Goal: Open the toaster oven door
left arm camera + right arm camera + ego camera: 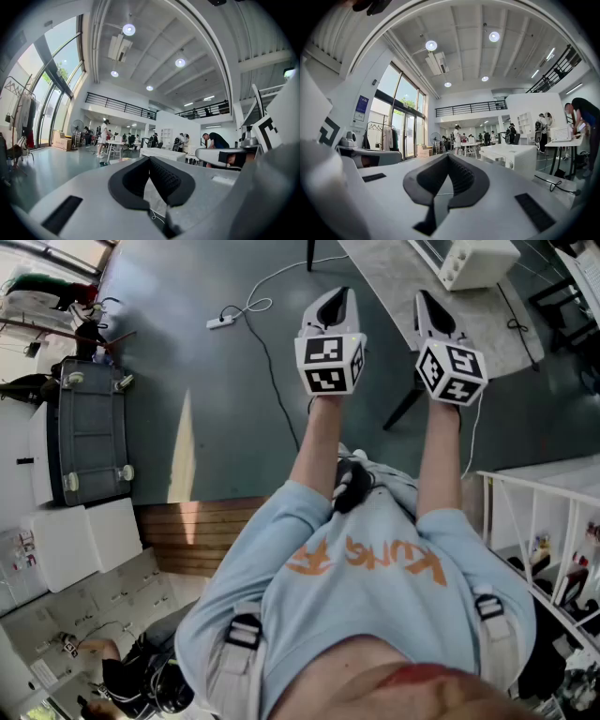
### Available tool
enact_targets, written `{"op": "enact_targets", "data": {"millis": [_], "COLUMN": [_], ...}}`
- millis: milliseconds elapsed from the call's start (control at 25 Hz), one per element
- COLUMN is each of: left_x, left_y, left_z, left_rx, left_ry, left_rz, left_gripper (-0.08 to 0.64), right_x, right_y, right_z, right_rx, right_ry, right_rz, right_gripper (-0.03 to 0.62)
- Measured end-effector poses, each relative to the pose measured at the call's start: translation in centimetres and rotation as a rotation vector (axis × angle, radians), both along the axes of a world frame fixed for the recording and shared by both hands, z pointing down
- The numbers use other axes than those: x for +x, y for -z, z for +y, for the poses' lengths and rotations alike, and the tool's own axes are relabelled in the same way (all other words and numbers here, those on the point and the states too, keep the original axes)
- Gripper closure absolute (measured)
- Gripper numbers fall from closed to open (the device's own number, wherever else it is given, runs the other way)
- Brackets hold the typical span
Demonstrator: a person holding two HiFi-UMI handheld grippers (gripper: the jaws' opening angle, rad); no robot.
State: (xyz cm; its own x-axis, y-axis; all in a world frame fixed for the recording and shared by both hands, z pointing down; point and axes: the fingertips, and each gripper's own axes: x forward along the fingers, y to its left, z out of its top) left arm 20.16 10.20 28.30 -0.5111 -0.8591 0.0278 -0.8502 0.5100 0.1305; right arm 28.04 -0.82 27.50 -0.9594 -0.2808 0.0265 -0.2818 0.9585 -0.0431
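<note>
The white toaster oven (473, 261) stands on a marble-topped table (394, 277) at the top right of the head view. The right gripper view shows it as a white box (513, 158) ahead and to the right, some way off. I cannot make out its door from here. My left gripper (336, 298) and right gripper (427, 304) are held out side by side in front of the person, short of the table. On both, the black pads (164, 180) (459, 178) meet at the tips with nothing between them.
A white power strip (220, 322) and its cable lie on the dark floor left of the table. A grey wheeled case (89, 427) stands at the far left. White shelving (544, 521) is at the right. People and tables fill the hall beyond.
</note>
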Motion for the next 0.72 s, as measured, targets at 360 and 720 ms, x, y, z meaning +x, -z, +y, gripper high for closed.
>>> {"op": "enact_targets", "data": {"millis": [360, 720], "left_x": [0.3, -0.1], "left_y": [0.1, 0.7], "left_z": [-0.7, -1.2], "left_rx": [0.002, 0.001], "left_ry": [-0.018, -0.015], "left_rz": [-0.007, -0.027], "left_gripper": [0.557, 0.557], "right_x": [-0.1, -0.7], "right_y": [0.1, 0.5], "right_z": [-0.1, -0.9], "right_rx": [0.024, 0.010], "right_ry": [0.028, 0.020], "right_rz": [0.005, -0.024], "right_gripper": [0.595, 0.595]}}
